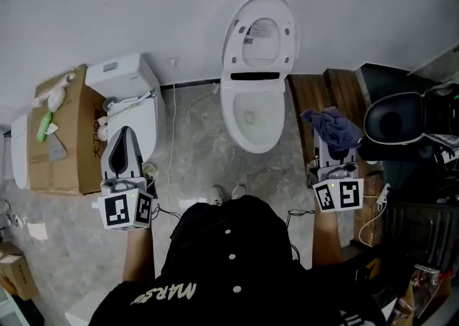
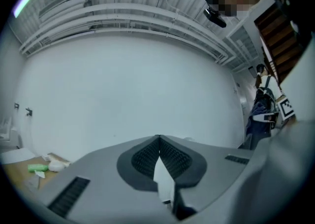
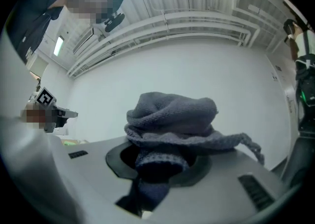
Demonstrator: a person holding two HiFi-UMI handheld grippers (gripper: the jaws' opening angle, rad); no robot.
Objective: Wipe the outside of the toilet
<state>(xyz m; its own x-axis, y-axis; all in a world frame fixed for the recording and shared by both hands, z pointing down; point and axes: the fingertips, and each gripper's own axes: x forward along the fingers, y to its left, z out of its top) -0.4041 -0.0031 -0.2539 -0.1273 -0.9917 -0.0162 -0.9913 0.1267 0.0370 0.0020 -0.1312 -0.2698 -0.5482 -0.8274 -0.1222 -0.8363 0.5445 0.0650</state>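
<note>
Jaws first, from the head view: left gripper (image 1: 125, 138) and right gripper (image 1: 333, 151) flank the toilet (image 1: 252, 113), its long axis running away from the person; the cloth (image 1: 333, 127) sits nearer the bowl's right flank; left gripper view: tips pressed together, empty; right gripper view: jaws pinching the cloth.

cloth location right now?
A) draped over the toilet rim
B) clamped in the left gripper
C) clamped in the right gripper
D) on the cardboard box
C: the right gripper view shows the blue-grey cloth bunched between the jaws of the right gripper, while the left gripper has its jaw tips together with nothing between them.
</note>
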